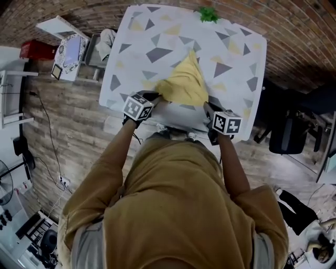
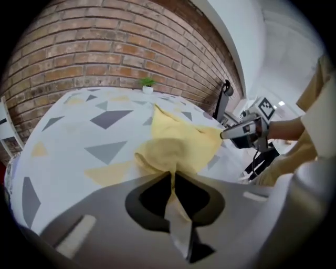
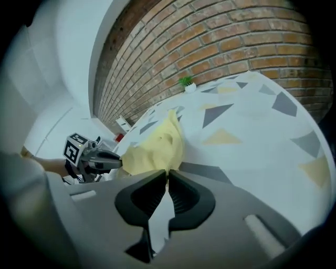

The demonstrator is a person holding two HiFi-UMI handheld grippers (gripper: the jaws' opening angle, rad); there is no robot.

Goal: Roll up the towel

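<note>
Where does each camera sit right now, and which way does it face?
Head view: on the person's head, looking steeply down at the table and towel; torso, both arms, left gripper and right gripper show.
Left gripper view: on the left gripper, looking along its jaws, shut on the towel, toward the brick wall; the right gripper and arm show.
Right gripper view: on the right gripper, jaws shut on the towel, facing that wall; the left gripper shows.
Both gripper views share the towel, table and plant.

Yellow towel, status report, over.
Left gripper shut on soft yellow cloth towel, near corner. Right gripper shut on its other near corner. Towel bunched, not yet rolled, on white triangle-patterned table. Small green plant at far edge, clear.
</note>
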